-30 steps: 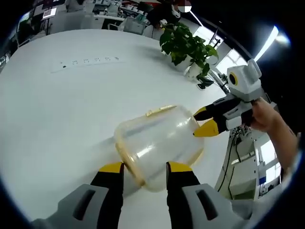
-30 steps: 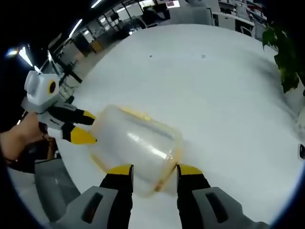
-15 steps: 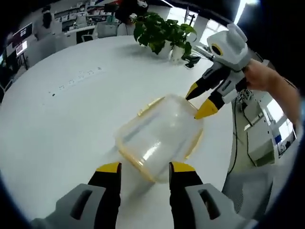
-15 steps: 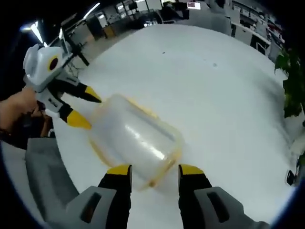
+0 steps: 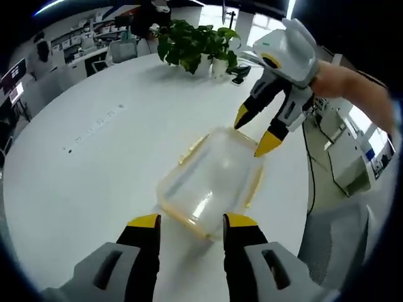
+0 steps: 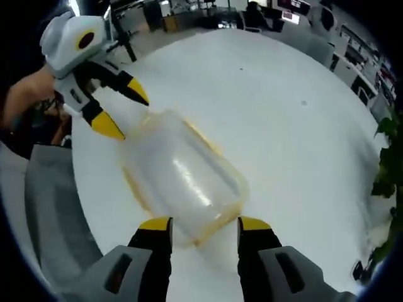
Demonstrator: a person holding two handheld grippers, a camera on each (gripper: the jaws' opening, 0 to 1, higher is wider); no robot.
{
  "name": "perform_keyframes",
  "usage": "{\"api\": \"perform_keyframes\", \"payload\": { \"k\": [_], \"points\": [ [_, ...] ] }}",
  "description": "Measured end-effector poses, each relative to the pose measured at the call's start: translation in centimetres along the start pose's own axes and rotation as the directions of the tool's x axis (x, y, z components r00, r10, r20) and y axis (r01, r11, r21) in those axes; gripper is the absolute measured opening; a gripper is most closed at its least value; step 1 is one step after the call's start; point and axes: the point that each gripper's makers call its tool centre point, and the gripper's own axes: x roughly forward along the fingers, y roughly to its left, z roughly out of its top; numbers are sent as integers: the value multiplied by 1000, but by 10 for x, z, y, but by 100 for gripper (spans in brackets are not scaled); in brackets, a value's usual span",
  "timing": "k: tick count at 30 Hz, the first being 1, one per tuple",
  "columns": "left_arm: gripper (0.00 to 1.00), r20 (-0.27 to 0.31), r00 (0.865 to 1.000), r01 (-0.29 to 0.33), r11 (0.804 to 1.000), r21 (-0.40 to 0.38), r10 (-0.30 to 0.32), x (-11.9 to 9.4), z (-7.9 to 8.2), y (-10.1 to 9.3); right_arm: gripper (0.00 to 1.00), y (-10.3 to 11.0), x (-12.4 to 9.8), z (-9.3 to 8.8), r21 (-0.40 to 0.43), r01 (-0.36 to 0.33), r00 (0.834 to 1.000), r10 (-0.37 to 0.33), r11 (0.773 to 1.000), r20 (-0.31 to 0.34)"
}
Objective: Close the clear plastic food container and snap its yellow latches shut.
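The clear plastic food container (image 5: 211, 182) lies on the white bench (image 5: 94, 163), well short of the potted plant (image 5: 192, 41) at the bench's far edge. Its long axis runs from one pair of tongs to the other, so each pair faces a short end. The left tongs (image 5: 187, 221) stand open with their yellow tips just beside the near end, apart from it as far as I can tell. The right tongs (image 6: 198, 225) are likewise open and empty at the opposite short end, about equally near. The yellow rim (image 6: 217, 211) runs around the base; whether the latches are snapped I cannot tell. The next move likely calls for pressing at both ends.
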Motion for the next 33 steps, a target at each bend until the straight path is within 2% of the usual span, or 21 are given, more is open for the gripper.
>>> {"api": "perform_keyframes", "payload": {
  "k": [6,10,14,18,21,24,28,33],
  "points": [
    [39,-28,1000,-1,993,114,5,-2,2,1,38,-1,-3,2,-109,13,999,-18,994,-47],
    [39,-61,998,-12,983,184,24,-3,0,5,35,-2,-6,9,-150,18,999,-24,989,-36],
    [39,-60,998,12,977,213,1,-5,3,1,35,2,-7,13,-223,4,999,-13,975,-40],
    [38,-86,996,26,960,277,-2,-6,2,0,35,4,-7,16,-265,-2,999,-12,964,-49],
    [38,-81,996,49,951,306,-25,-7,5,-5,35,7,-7,17,-295,-14,998,-4,955,-58],
    [38,-96,995,63,932,358,-30,-8,6,-6,35,9,-7,15,-318,-25,997,1,948,-76],
    [38,-102,994,70,925,374,-35,-7,7,-7,35,11,-6,16,-354,-40,996,9,934,-89],
    [34,-95,995,64,898,435,-25,-5,15,-8,33,12,-5,20,-373,-40,996,7,927,-87]
  ]
}}
